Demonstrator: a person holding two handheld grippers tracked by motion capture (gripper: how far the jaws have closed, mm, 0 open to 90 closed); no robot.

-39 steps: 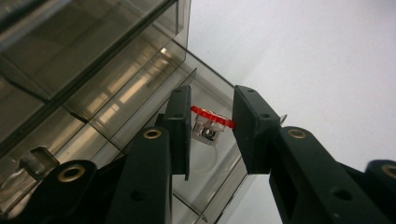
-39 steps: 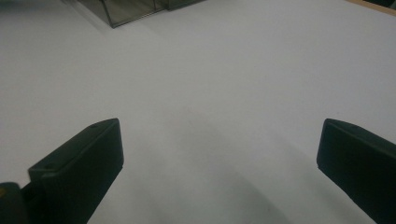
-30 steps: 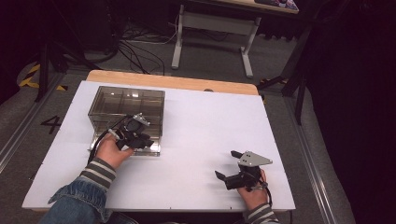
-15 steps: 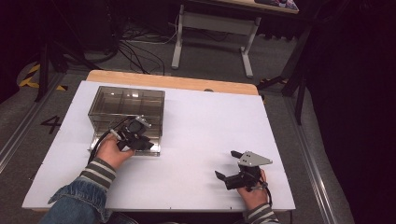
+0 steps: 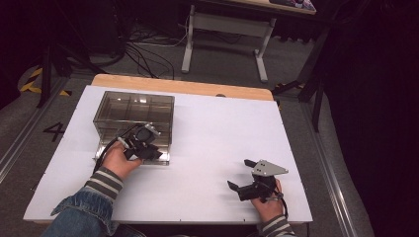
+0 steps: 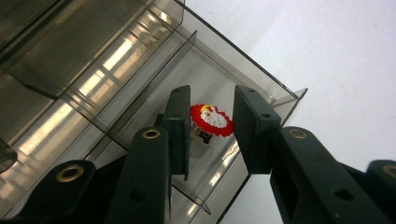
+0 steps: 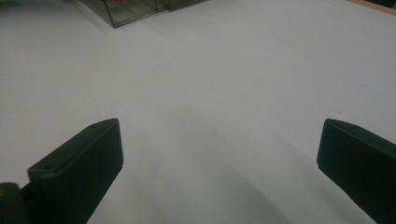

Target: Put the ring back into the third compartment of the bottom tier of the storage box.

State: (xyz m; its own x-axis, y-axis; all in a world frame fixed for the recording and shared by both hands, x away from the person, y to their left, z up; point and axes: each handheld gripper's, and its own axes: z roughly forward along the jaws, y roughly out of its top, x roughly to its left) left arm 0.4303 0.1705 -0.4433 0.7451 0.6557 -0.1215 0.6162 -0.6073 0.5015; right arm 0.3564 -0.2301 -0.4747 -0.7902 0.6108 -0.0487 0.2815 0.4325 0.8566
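Observation:
A smoky clear plastic box (image 5: 136, 95) with several compartments stands on the left of the white table (image 5: 222, 128). My left gripper (image 5: 149, 150) dips into its near right corner. In the left gripper view, a small round red-fringed piece with white beads (image 6: 212, 122) sits between the jaws of the left gripper (image 6: 212, 100). Both of its edges meet the pads, just above the compartment floor. My right gripper (image 5: 240, 174) rests low over the bare table at the near right. In the right gripper view, the right gripper (image 7: 218, 128) stands wide open with nothing between its jaws.
Clear dividers (image 6: 154, 74) and the box's outer wall (image 6: 243, 60) stand close around the left jaws. The box's corner (image 7: 126, 11) shows far off in the right gripper view. Cables and a desk frame (image 5: 222, 29) lie on the floor beyond the table.

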